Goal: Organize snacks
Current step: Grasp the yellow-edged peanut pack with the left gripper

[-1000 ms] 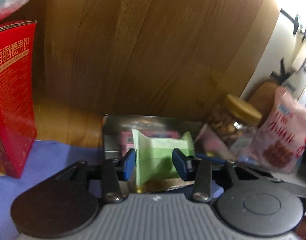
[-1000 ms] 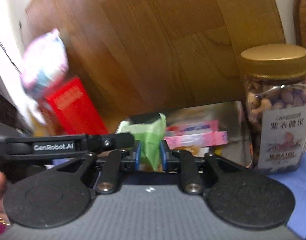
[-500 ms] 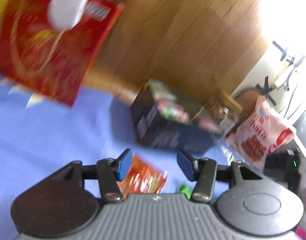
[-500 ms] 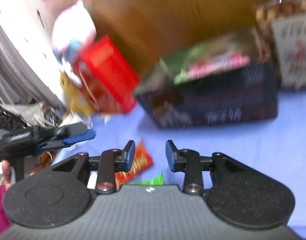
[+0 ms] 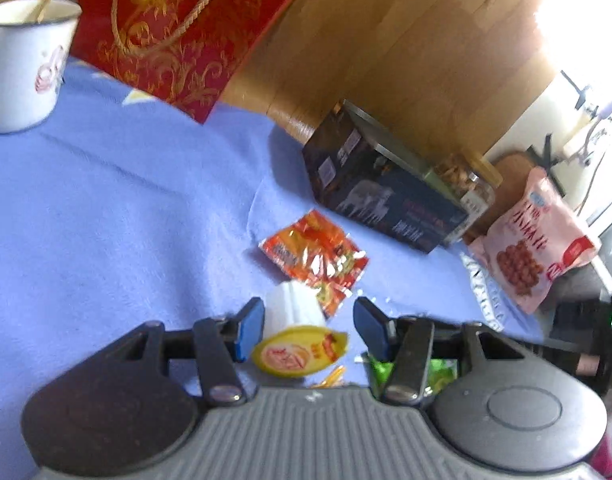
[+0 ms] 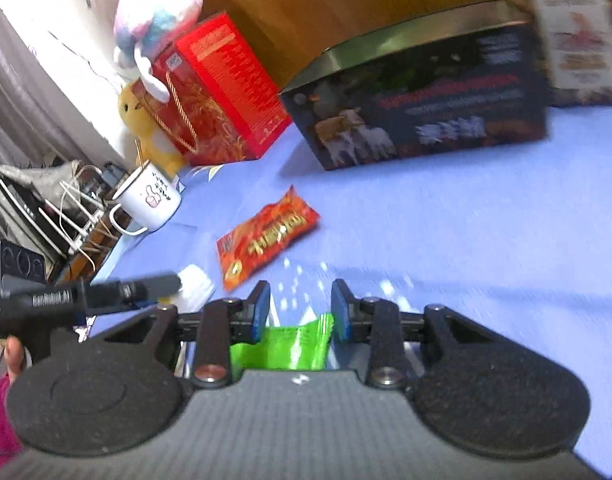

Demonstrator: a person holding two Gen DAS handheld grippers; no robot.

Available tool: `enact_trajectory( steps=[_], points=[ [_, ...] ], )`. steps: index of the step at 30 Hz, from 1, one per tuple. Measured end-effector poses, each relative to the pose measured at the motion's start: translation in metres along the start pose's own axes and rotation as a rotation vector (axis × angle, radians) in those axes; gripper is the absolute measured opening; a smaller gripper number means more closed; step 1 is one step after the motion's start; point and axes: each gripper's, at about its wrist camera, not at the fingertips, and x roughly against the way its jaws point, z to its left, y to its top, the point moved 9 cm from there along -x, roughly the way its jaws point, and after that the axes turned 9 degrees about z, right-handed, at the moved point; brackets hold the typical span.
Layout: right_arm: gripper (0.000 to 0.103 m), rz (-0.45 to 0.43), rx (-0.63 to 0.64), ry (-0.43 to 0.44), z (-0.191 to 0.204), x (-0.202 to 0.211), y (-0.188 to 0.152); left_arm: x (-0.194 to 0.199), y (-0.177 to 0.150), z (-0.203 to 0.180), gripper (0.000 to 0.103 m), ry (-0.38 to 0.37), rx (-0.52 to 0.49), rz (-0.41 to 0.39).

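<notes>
A dark snack box (image 5: 382, 196) (image 6: 422, 96) stands open-topped on the blue cloth at the far side. An orange-red snack packet (image 5: 314, 254) (image 6: 266, 236) lies on the cloth in front of it. A white jelly cup with a yellow lid (image 5: 294, 332) lies between my left gripper's open jaws (image 5: 309, 326). A bright green packet (image 6: 286, 344) (image 5: 406, 368) lies under my right gripper (image 6: 301, 306), which is open and holds nothing. The left gripper's arm shows in the right wrist view (image 6: 86, 296).
A red gift bag (image 5: 186, 28) (image 6: 210, 92) stands at the back left with a plush toy (image 6: 154, 28) on it. A white enamel mug (image 5: 22, 64) (image 6: 146, 200) sits beside it. A nut jar (image 5: 466, 176) (image 6: 570, 32) and pink snack bag (image 5: 534, 240) stand right of the box.
Both grippers let go of the green-wrapped snack over the box, opened, and pulled back and down toward the loose snacks on the cloth.
</notes>
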Motion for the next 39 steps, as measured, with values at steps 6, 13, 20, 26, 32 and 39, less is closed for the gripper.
enact_trajectory(
  steps=[6,13,20,26,32,39],
  points=[
    [0.037,-0.155,-0.056,0.078,0.008,0.053,-0.027,0.033,-0.009,-0.003,0.05,-0.044,0.017,-0.075],
    [0.037,-0.015,0.15,0.225,0.088,0.031,-0.06,0.042,-0.049,0.001,0.05,-0.053,0.047,-0.013],
    [0.039,0.054,0.413,-0.008,0.117,-0.017,-0.083,0.041,-0.076,0.007,0.05,-0.111,0.112,0.041],
    [0.052,0.083,0.475,-0.027,0.121,-0.027,-0.088,0.03,-0.085,-0.01,0.051,-0.149,0.094,0.068],
    [0.054,0.081,0.481,-0.067,0.113,-0.021,-0.095,0.029,-0.09,-0.014,0.044,-0.133,0.086,0.071],
    [0.035,0.053,0.546,-0.09,0.124,-0.022,-0.103,0.034,-0.092,-0.005,0.017,-0.154,0.15,0.082]
  ],
)
